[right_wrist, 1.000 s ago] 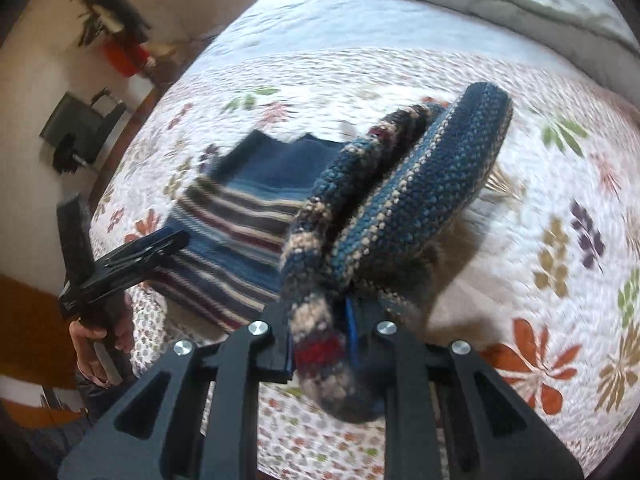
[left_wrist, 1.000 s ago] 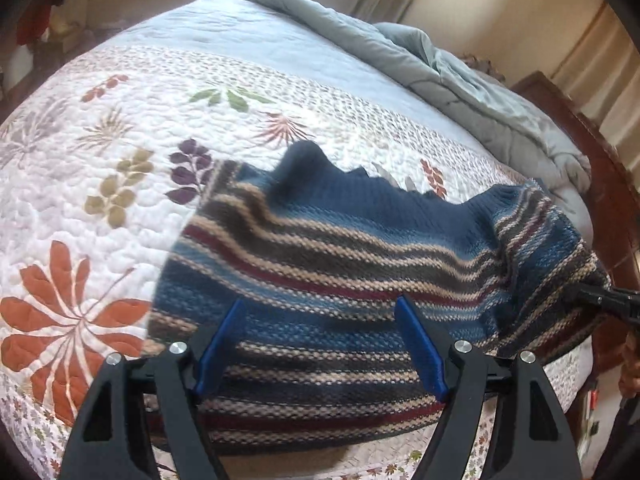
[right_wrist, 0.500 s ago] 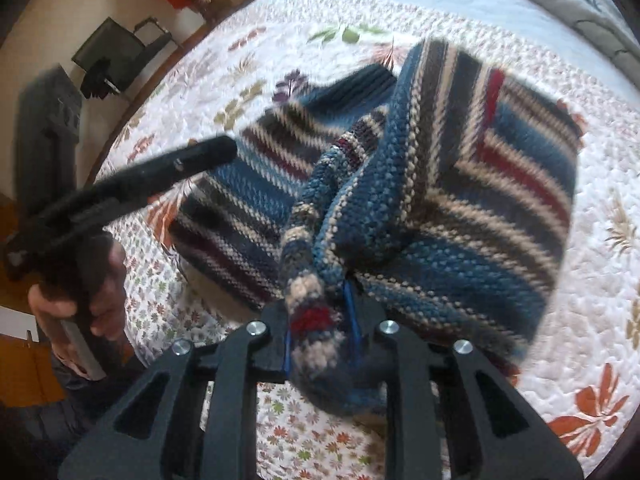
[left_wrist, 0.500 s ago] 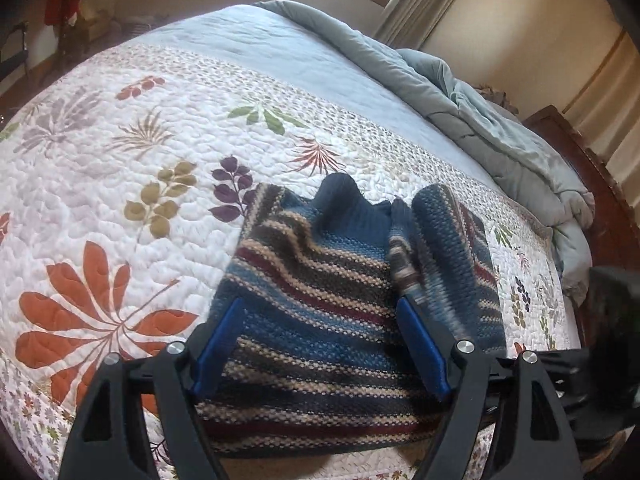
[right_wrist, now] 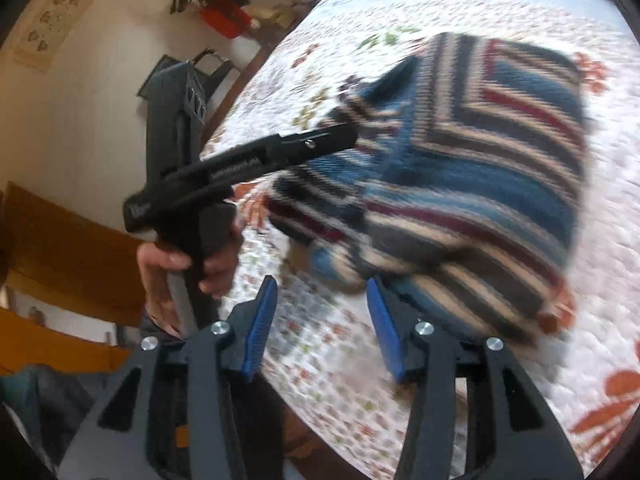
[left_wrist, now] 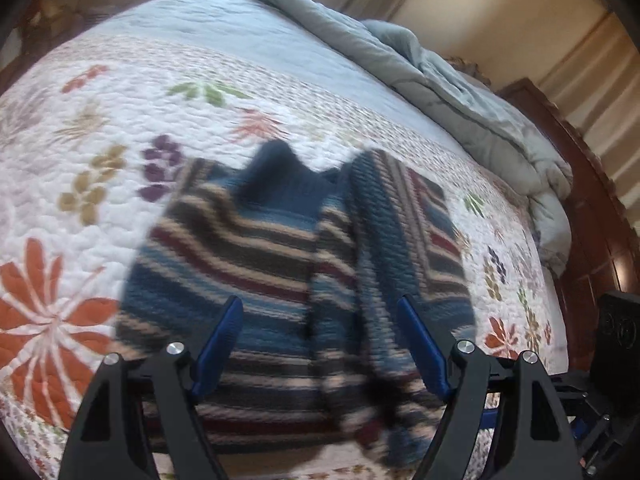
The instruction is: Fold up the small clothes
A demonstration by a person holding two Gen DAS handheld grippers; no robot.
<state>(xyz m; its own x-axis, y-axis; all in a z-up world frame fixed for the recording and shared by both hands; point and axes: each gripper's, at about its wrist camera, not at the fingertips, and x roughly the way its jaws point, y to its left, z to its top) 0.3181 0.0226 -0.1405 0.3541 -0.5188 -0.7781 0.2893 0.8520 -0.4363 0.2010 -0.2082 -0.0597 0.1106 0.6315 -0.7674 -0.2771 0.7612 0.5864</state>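
A blue knit sweater with tan, dark and red stripes [left_wrist: 280, 256] lies on the floral quilt [left_wrist: 80, 128], its right part folded over the middle. It also shows in the right wrist view [right_wrist: 480, 168]. My left gripper [left_wrist: 318, 336] is open just above the sweater's near hem, holding nothing. My right gripper [right_wrist: 322, 320] is open and empty beside the sweater's near corner, at the bed's edge. The left gripper's body [right_wrist: 240, 164], held by a hand, shows in the right wrist view reaching over the sweater.
A rumpled grey duvet [left_wrist: 440, 80] lies along the far side of the bed. A wooden bed frame [left_wrist: 600, 220] is at the right. Beyond the bed's edge are a floor, a dark chair [right_wrist: 200, 68] and a red object [right_wrist: 224, 20].
My right gripper carried the sweater's side over the middle, let go and opened, then drew back. The left gripper stayed open over the near hem.
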